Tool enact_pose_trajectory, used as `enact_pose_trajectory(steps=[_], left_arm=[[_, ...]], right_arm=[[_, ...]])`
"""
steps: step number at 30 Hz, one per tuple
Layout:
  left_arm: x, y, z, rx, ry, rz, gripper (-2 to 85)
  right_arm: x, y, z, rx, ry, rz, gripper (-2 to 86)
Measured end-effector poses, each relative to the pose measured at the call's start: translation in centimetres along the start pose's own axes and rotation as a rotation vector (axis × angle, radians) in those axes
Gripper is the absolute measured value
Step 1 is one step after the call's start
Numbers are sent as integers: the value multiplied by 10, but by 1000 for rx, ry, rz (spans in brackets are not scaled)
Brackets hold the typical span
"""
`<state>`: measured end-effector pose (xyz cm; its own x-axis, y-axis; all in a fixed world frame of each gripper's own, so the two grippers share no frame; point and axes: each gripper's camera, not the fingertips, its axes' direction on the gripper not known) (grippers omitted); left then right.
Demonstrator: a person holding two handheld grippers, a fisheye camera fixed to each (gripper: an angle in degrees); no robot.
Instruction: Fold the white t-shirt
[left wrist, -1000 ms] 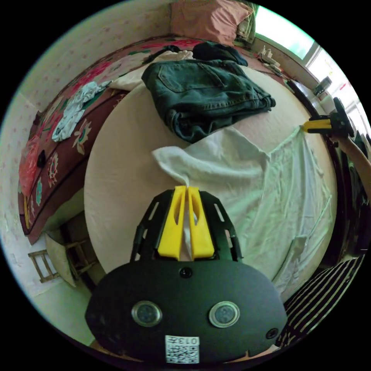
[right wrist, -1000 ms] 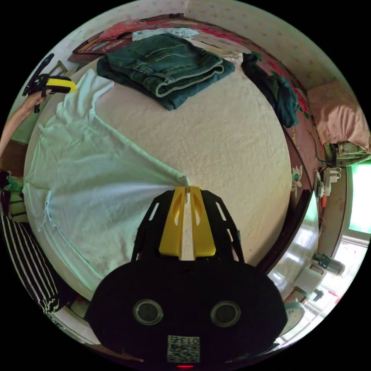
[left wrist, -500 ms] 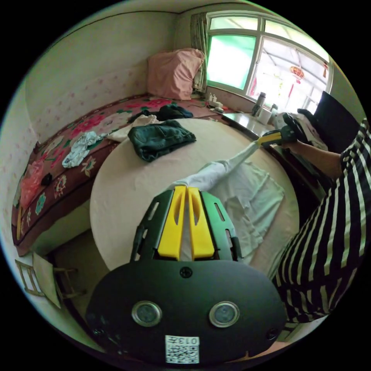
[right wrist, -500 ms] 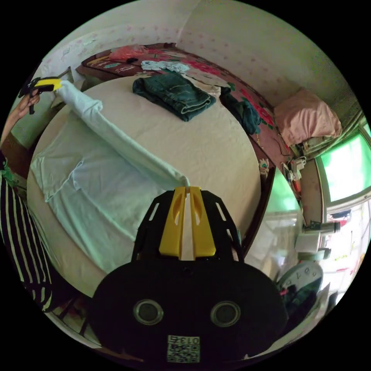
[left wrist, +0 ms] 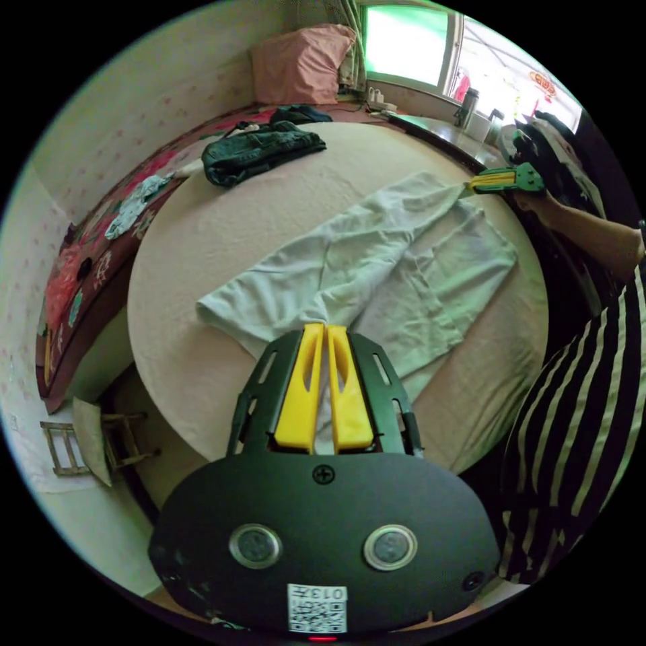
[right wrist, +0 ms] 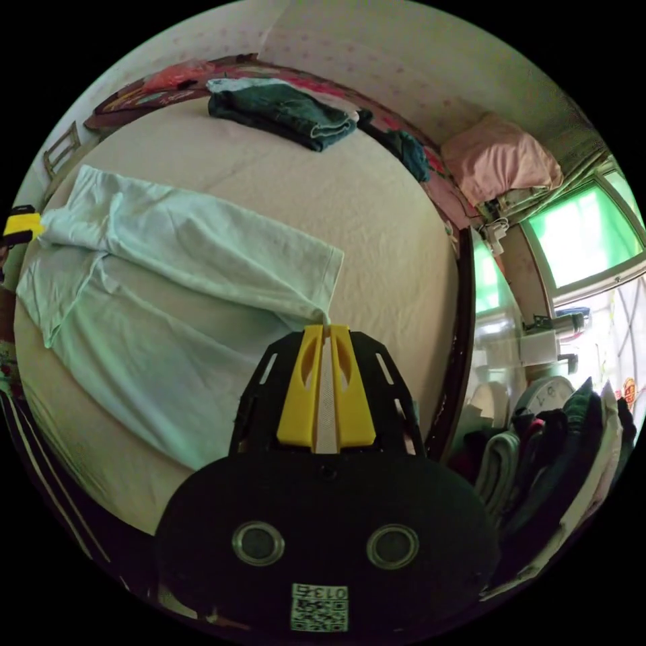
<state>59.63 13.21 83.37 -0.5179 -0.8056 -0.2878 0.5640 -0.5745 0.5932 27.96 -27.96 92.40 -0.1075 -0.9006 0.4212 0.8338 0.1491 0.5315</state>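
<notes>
Pinching a bunched edge of the white t-shirt (left wrist: 350, 269), the left gripper (left wrist: 324, 328) has its yellow jaws nearly together with cloth caught between them, low over the near part of the round cream-covered table (left wrist: 215, 229). In the right gripper view the right gripper (right wrist: 326, 328) clamps the shirt the same way, white fabric showing in the narrow slot between its jaws.

From each grip the t-shirt (right wrist: 175, 269) spreads out across the table: one panel is doubled over on top of the rest, so a long folded band lies diagonally over a flatter layer beneath, with creases running along it. In the left gripper view the right gripper (left wrist: 479, 184) shows at the far end of that band, by the table's edge, held by a hand (left wrist: 542, 202), beside a striped sleeve (left wrist: 572, 431). In the right gripper view the left gripper's yellow tip (right wrist: 27, 227) sits at the shirt's other end.

Beyond the shirt, well apart from it on the far side of the table, lie folded dark jeans (left wrist: 259, 151). Behind the table runs a bed with a floral cover (left wrist: 101, 235), loose clothes on it, a pink pillow (left wrist: 299, 64) against the wall, and a bright window (left wrist: 407, 44).
</notes>
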Motion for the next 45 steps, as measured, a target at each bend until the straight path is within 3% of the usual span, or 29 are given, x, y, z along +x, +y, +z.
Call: enact_pose_trajectory(steps=[6,11,15,18,22,28,30,35,40,45], left_arm=[[-4,11,-1,-16,4,-13,1],[11,22,7,-137,73,120,0],[-9,39,-6,-120,118,19,-2],[-35,41,-21,-9,139,-112,-2],[-42,-2,-5,23,43,-106,-2],[-41,-52,55,-153,-103,-20,-2],[-46,-50,60,-131,-97,-9,-2],[-64,-40,57,-102,-62,-87,-2],[-47,-37,45,-10,-14,35,-2],[-38,-43,75,-127,7,149,-1]], right_arm=[[-22,18,8,-32,-18,-41,14],[-31,32,10,-43,-26,-118,15],[-21,46,-2,-42,29,-123,13],[-11,40,-9,-2,43,-19,8],[-31,-1,-2,78,-104,1,3],[-63,-67,33,68,-339,11,3],[-63,-74,54,-40,-367,23,4],[-35,-63,49,-2,-312,121,22],[-82,-79,15,98,-601,-113,75],[-131,-106,28,21,-719,-215,72]])
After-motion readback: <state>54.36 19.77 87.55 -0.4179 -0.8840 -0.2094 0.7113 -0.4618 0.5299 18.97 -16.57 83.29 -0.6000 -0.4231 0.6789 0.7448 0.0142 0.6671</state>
